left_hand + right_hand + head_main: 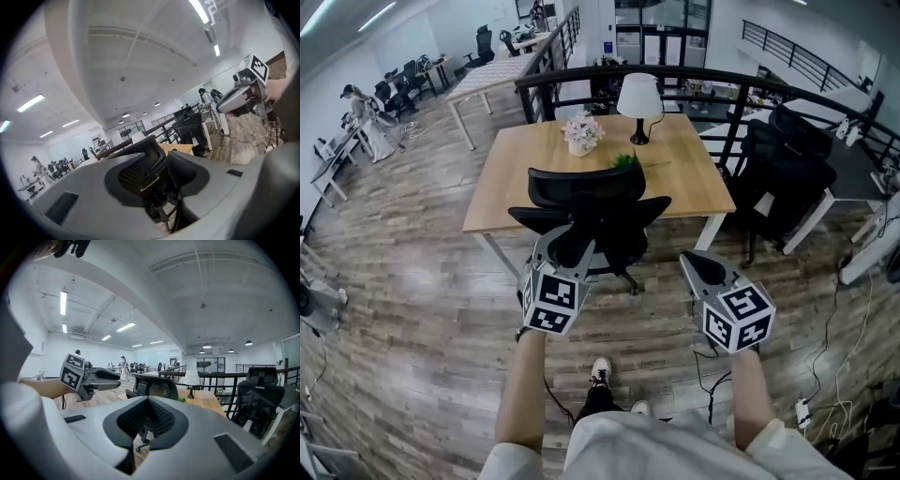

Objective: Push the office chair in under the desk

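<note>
The black office chair (pixel 581 186) stands at the near side of the wooden desk (pixel 516 187), backrest towards me and seat partly under the top. My left gripper (pixel 567 246) hovers just behind the seat with its jaws spread and nothing between them. In the left gripper view (pixel 164 159) the chair (pixel 145 164) shows through the gap, a little way off. My right gripper (pixel 692 259) is to the right of the chair, over bare floor, its jaws together and empty. In the right gripper view (pixel 150 399) the chair (pixel 154 386) stands ahead, with the left gripper (pixel 96 376) beside it.
On the desk are a white lamp (pixel 639 98), a flower pot (pixel 581 133) and a green sprig. A black railing (pixel 731 84) curves behind it. More black chairs (pixel 787 169) and a white desk crowd the right. Cables (pixel 825 375) lie on the wooden floor.
</note>
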The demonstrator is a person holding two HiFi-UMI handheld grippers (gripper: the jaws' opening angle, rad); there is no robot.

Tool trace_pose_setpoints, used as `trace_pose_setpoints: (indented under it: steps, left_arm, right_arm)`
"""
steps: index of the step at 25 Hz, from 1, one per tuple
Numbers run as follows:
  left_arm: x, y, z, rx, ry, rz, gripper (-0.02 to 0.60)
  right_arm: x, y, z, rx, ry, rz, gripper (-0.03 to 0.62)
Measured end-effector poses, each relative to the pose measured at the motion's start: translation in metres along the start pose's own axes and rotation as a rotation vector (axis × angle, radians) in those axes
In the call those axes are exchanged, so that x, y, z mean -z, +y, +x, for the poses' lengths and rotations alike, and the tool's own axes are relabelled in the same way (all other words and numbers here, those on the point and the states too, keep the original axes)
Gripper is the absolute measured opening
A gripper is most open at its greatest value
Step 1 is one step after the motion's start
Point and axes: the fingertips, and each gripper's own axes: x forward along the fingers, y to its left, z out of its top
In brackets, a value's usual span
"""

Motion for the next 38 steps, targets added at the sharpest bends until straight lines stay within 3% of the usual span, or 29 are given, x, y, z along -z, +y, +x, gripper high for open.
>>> trace_pose_setpoints:
  steps: [2,7,14,18,38]
  left_arm:
    - [0.003,-0.006,-0.011,-0.019,-0.01,-0.043,0.15]
    - [-0.001,-0.018,-0.036,-0.017,-0.075,-0.184,0.125]
    - [-0.006,-0.032,-0.069,-0.033,-0.138,-0.256,0.081]
    - [-0.019,-0.042,-0.081,-0.034,-0.161,-0.244,0.026]
    - [-0.027,-0.055,-0.081,-0.027,-0.164,-0.223,0.025]
  right_arm:
    - [0.0,0.002,-0.005,-0.008,-0.006,-0.008,0.021]
    - [-0.009,0.002,-0.017,-0.01,-0.033,-0.03,0.021]
    - [-0.012,0.009,-0.026,-0.026,-0.049,-0.032,0.02]
    - [-0.012,0.014,-0.027,-0.037,-0.057,-0.048,0.02]
    - [-0.002,0.018,-0.032,-0.028,-0.027,-0.133,0.018]
